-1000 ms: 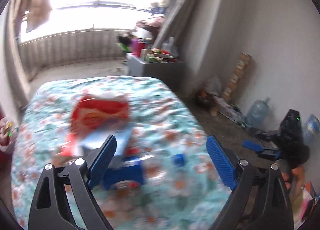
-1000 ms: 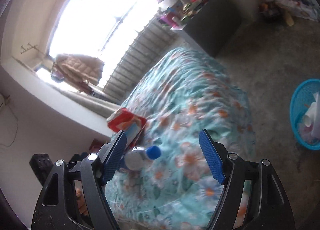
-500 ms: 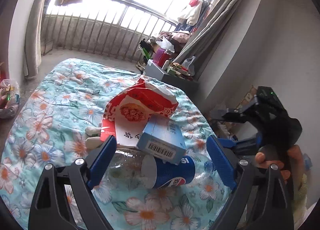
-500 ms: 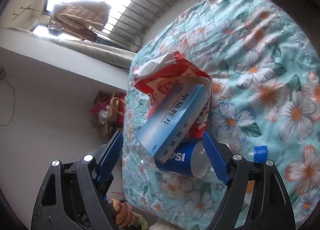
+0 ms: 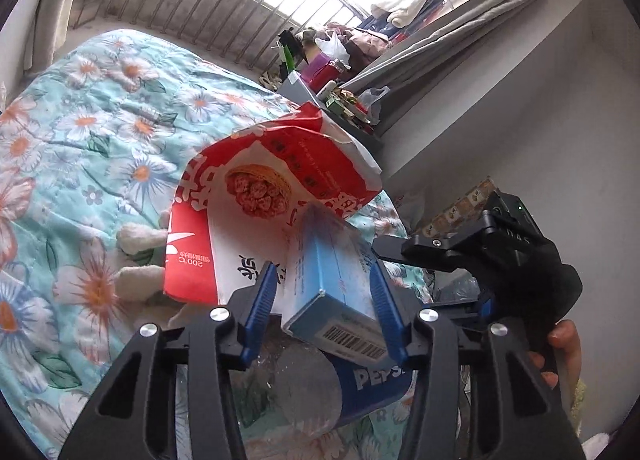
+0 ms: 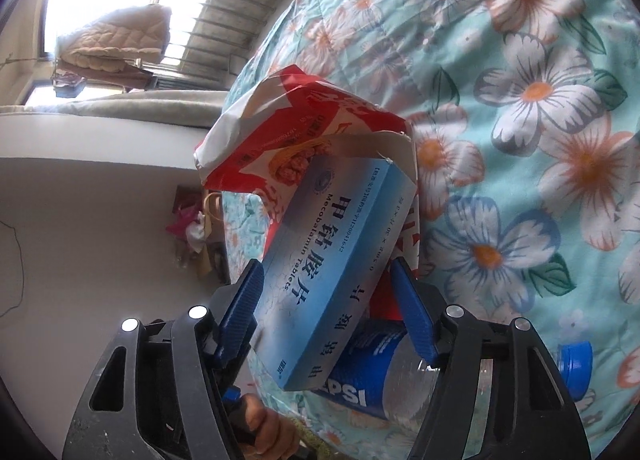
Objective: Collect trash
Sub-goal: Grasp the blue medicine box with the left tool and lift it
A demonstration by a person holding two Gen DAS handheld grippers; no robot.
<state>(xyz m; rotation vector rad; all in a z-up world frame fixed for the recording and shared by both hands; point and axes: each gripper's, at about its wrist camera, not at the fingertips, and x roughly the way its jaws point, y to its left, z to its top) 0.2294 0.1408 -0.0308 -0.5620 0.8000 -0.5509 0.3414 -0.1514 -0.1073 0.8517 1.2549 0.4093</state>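
Note:
On the flowered bed cover (image 5: 80,120) lies a pile of trash. A blue tablet box (image 5: 332,280) leans on a red and white paper bag (image 5: 248,196) and rests over a clear Pepsi bottle (image 5: 360,380). My left gripper (image 5: 324,308) straddles the box's near end; its jaws are closing, and a thin gap shows at the left pad. From the other side, my right gripper (image 6: 328,304) straddles the same box (image 6: 332,244). Its jaws are also closing, with a gap at the right pad. Below the box are the bottle (image 6: 368,372) and its blue cap (image 6: 576,368); behind it is the bag (image 6: 304,120).
White fluffy lumps (image 5: 140,238) lie left of the bag. A grey cabinet (image 5: 296,88) loaded with clutter stands past the bed near the barred window. Bags (image 6: 192,220) sit on the floor beside the bed. A hand (image 5: 560,344) holds the right gripper's body (image 5: 480,244).
Both grippers have moved in close over the pile. The left jaws have narrowed sharply around the blue box, and the right jaws have narrowed a little around it.

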